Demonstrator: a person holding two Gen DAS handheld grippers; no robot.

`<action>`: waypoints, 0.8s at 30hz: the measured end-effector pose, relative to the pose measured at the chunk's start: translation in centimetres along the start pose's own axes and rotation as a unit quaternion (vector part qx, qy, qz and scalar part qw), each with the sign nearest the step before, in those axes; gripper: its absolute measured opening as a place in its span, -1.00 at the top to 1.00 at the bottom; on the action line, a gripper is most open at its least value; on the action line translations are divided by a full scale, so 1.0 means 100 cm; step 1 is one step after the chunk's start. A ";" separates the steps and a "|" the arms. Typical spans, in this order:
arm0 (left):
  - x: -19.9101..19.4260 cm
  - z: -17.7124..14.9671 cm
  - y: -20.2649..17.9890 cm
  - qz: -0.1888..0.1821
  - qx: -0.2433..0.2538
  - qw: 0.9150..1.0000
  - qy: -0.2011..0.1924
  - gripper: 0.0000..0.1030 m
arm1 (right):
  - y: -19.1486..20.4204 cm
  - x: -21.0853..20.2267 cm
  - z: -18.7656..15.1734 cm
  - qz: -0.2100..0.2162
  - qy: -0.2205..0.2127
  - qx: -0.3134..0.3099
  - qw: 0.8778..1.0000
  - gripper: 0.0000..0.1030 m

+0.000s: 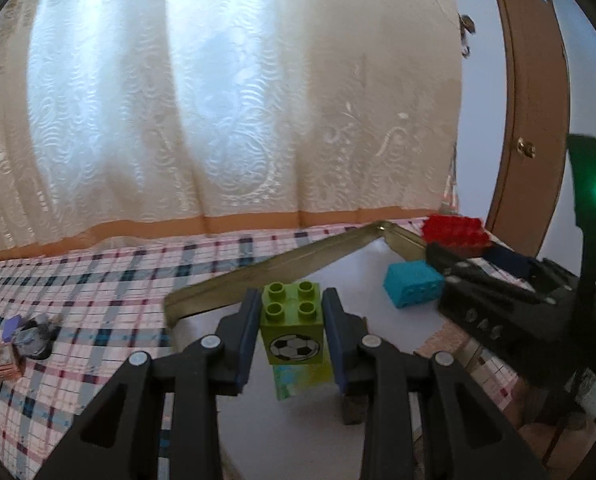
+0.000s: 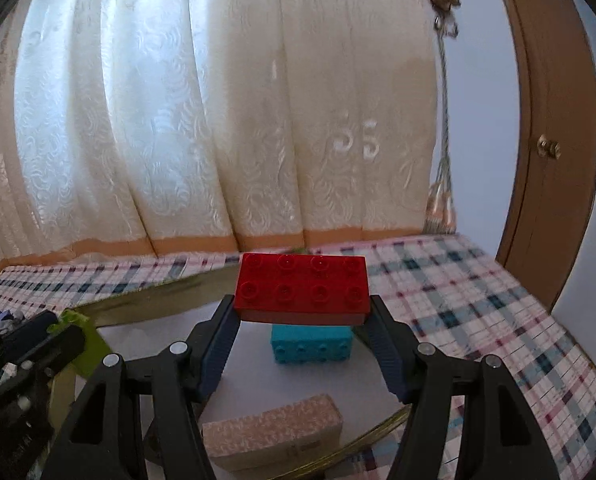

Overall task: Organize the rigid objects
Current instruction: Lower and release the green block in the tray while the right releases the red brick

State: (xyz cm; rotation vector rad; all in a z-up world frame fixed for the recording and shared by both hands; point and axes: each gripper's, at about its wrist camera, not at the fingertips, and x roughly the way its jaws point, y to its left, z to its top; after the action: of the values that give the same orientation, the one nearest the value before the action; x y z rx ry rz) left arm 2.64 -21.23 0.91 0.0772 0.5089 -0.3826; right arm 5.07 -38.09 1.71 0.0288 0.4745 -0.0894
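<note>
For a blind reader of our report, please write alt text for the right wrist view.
The right gripper holds a red brick above a white tray on a plaid cloth. Under it lie a blue brick and a pink block.

Teal brick (image 2: 311, 344) blocks tray (image 1: 258, 276) centre; left free.

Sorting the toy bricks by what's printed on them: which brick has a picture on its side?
The lime green brick held in the left tongs: a football is printed on its face. The red brick and the turquoise brick show none.
</note>
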 end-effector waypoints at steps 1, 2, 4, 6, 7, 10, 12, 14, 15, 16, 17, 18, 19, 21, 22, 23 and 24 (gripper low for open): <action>0.004 -0.001 -0.001 -0.003 -0.002 1.000 0.004 0.41 | 0.001 0.002 -0.001 0.002 0.004 -0.001 1.000 -0.29; 0.008 -0.001 -0.001 -0.007 -0.006 1.000 0.010 0.41 | 0.003 0.004 -0.002 0.001 0.008 -0.004 1.000 -0.29; 0.017 -0.002 0.001 -0.011 -0.016 1.000 0.021 0.39 | 0.008 0.007 -0.004 -0.001 0.012 -0.014 1.000 -0.29; 0.020 -0.001 0.002 -0.005 -0.010 1.000 0.023 0.39 | 0.009 0.011 -0.006 -0.001 0.018 -0.019 1.000 -0.29; 0.020 -0.001 0.003 -0.002 -0.009 1.000 0.024 0.39 | 0.010 0.014 -0.007 -0.004 0.025 -0.022 0.999 -0.29; 0.019 -0.003 0.008 0.014 -0.011 0.999 0.029 0.39 | 0.012 0.021 -0.010 -0.005 0.041 -0.027 0.999 -0.29; 0.021 -0.005 0.014 0.023 -0.021 0.999 0.035 0.39 | 0.012 0.024 -0.011 -0.002 0.049 -0.027 0.998 -0.29; 0.022 -0.006 0.016 0.030 -0.021 0.999 0.037 0.39 | 0.012 0.026 -0.013 0.007 0.053 -0.022 0.998 -0.29; 0.024 -0.006 0.016 0.033 -0.019 0.998 0.039 0.39 | 0.012 0.026 -0.013 0.012 0.054 -0.019 0.998 -0.29; 0.024 -0.006 0.015 0.037 -0.016 0.998 0.042 0.37 | 0.012 0.026 -0.013 0.019 0.055 -0.015 0.998 -0.29; 0.023 -0.006 0.013 0.041 -0.013 0.998 0.040 0.16 | 0.012 0.027 -0.014 0.023 0.056 -0.011 0.998 -0.30; 0.021 -0.005 0.012 0.047 -0.010 0.998 0.036 -0.23 | 0.012 0.027 -0.014 0.025 0.057 -0.008 0.998 -0.35; 0.019 -0.005 0.012 0.050 -0.010 0.998 0.031 -0.47 | 0.012 0.027 -0.014 0.026 0.057 -0.006 0.998 -0.39; 0.010 -0.004 0.012 0.071 -0.013 0.997 0.004 -1.00 | 0.011 0.025 -0.014 0.015 0.052 -0.003 0.999 -0.50; 0.007 -0.004 0.013 0.073 -0.014 0.997 -0.005 -1.00 | 0.009 0.021 -0.013 0.007 0.043 0.002 0.999 -0.51; 0.007 -0.004 0.013 0.074 -0.012 0.997 -0.006 -1.00 | 0.005 0.019 -0.011 0.008 0.038 0.009 0.999 -0.54; 0.008 -0.004 0.014 0.074 -0.009 0.997 0.000 -1.00 | 0.001 0.016 -0.010 0.012 0.030 0.023 0.999 -0.55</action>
State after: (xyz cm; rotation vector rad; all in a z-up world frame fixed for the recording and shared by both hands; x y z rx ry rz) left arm 3.60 -20.12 0.16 0.0966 0.5026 -0.2323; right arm 6.06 -38.06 0.05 0.0820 0.5311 -0.0753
